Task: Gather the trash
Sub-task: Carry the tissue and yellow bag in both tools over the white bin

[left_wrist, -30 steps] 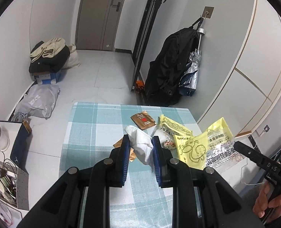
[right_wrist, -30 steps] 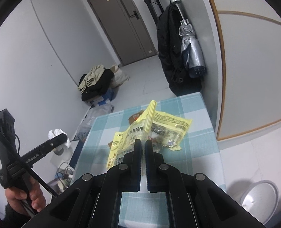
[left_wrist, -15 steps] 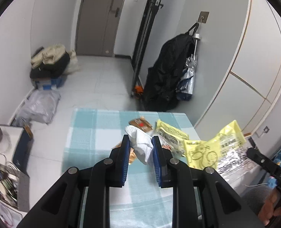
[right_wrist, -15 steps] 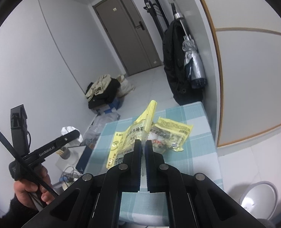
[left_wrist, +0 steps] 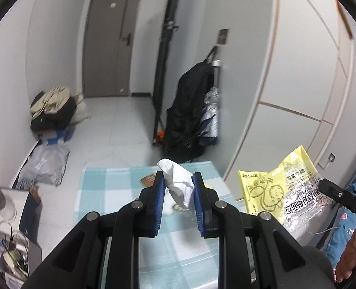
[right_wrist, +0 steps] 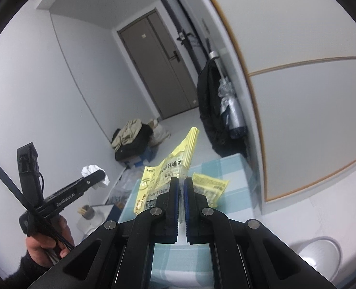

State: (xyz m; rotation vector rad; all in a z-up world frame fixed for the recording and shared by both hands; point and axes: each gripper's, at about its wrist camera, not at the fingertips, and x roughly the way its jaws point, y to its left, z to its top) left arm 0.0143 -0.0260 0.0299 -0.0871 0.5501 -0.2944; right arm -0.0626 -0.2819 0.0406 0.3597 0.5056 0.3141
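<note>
With the left gripper (left_wrist: 178, 187) clamping a crumpled tissue (left_wrist: 178, 184) and the right gripper (right_wrist: 181, 190) pinching a yellow wrapper (right_wrist: 164, 173), the step is transport; next, locate the bin.

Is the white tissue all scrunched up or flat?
Scrunched up. The white tissue is a crumpled wad pinched in the left gripper, with wrinkled folds poking up above the blue pads.
</note>
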